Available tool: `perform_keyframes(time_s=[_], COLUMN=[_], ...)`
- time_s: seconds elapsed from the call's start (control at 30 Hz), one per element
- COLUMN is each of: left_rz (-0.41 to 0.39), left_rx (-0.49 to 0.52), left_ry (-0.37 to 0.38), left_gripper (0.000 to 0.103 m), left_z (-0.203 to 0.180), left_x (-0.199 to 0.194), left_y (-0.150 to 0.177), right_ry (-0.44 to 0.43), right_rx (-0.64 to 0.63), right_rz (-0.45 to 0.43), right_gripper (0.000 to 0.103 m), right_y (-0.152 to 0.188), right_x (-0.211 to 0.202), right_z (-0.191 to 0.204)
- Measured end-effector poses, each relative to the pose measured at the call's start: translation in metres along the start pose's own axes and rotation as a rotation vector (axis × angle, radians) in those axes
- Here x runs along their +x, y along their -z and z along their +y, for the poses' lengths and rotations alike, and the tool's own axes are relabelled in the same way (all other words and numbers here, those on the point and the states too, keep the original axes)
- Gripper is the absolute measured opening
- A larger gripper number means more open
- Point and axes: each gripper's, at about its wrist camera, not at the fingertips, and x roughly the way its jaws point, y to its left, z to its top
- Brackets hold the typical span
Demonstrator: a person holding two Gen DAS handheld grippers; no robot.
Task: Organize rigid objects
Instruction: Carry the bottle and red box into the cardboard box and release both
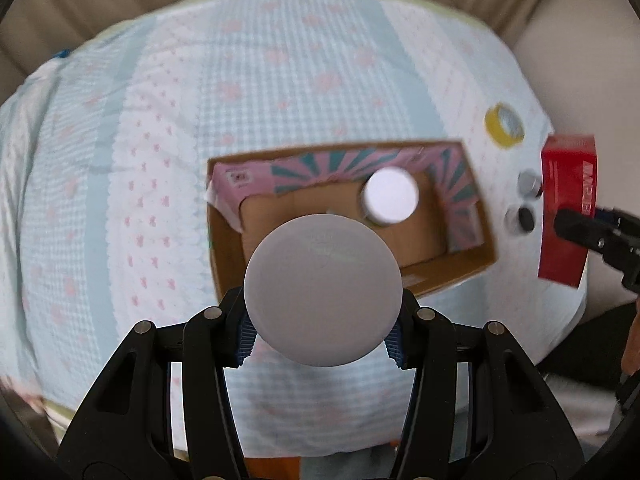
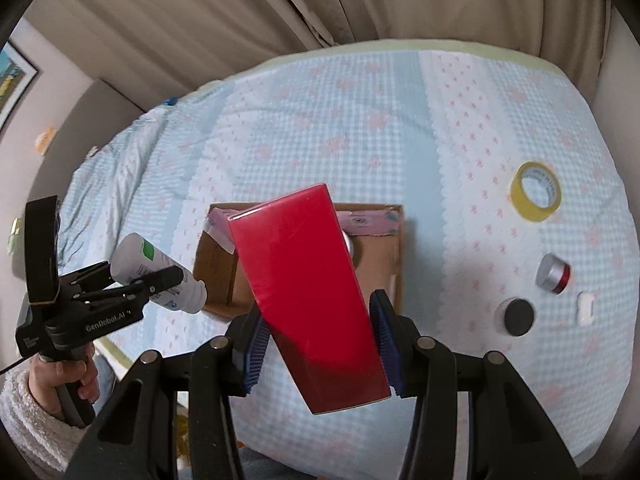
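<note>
My left gripper (image 1: 322, 340) is shut on a white bottle (image 1: 323, 290), seen end-on, held above the near edge of an open cardboard box (image 1: 468, 264). The right wrist view shows that bottle (image 2: 158, 274) in the left gripper (image 2: 176, 280), left of the box (image 2: 380, 256). A white-capped jar (image 1: 390, 196) stands inside the box. My right gripper (image 2: 318, 344) is shut on a red box (image 2: 308, 292), tilted in the air in front of the cardboard box. The red box (image 1: 566, 216) shows at the right in the left wrist view.
A yellow tape roll (image 2: 535, 197), a silver-and-red tin (image 2: 554, 274), a black-lidded jar (image 2: 516, 316) and a small white object (image 2: 586, 308) lie on the checked bedspread (image 2: 360, 120) to the right of the box. Curtains hang behind the bed.
</note>
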Motion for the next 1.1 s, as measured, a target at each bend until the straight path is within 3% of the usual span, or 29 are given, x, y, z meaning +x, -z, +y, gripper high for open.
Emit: perform_keyframes(time_s=[0.23, 0.5, 0.77, 0.83, 0.87, 0.9, 0.93, 0.97, 1.03, 1.1], left_rz=[0.109, 0.197, 0.252, 0.239, 0.222, 0.199, 0.191, 0.188, 0.171, 0.167], left_rx=[0.159, 0.236, 0.261, 0.278, 0.29, 0.294, 0.3, 0.301, 0.291, 0.261], left_ry=[0.017, 0.003, -0.003, 0.012, 0.034, 0.054, 0.07, 0.084, 0.098, 0.12], left_gripper=[0.047, 0.047, 0.048, 0.08, 0.101, 0.103, 0.103, 0.103, 0.103, 0.103], left_z=[0.019, 0.021, 0.023, 0.02, 0.018, 0.017, 0.017, 0.017, 0.019, 0.025], left_x=[0.064, 0.119, 0.141, 0.139, 0.135, 0.132, 0.131, 0.131, 0.13, 0.13], left_y=[-0.013, -0.037, -0.053, -0.057, -0.059, -0.06, -0.061, -0.061, -0.059, -0.057], right_ry=[0.051, 0.161, 0.171, 0.17, 0.174, 0.177, 0.175, 0.171, 0.162, 0.161], right_rx=[0.027, -0.257, -0.359, -0.415, -0.438, -0.46, -0.472, -0.48, -0.486, -0.48], right_rz=[0.042, 0.12, 0.188, 0.207, 0.206, 0.197, 0.19, 0.187, 0.191, 0.208], right_gripper=[0.045, 0.045, 0.045, 0.045, 0.045, 0.046, 0.055, 0.076, 0.103, 0.103], right_y=[0.001, 0.008, 0.008, 0.008, 0.009, 0.01, 0.01, 0.01, 0.012, 0.013], right_x=[0.062, 0.133, 0.159, 0.163, 0.164, 0.163, 0.162, 0.162, 0.162, 0.165], right_z=[0.027, 0.048, 0.046, 0.051, 0.053, 0.055, 0.056, 0.056, 0.053, 0.051])
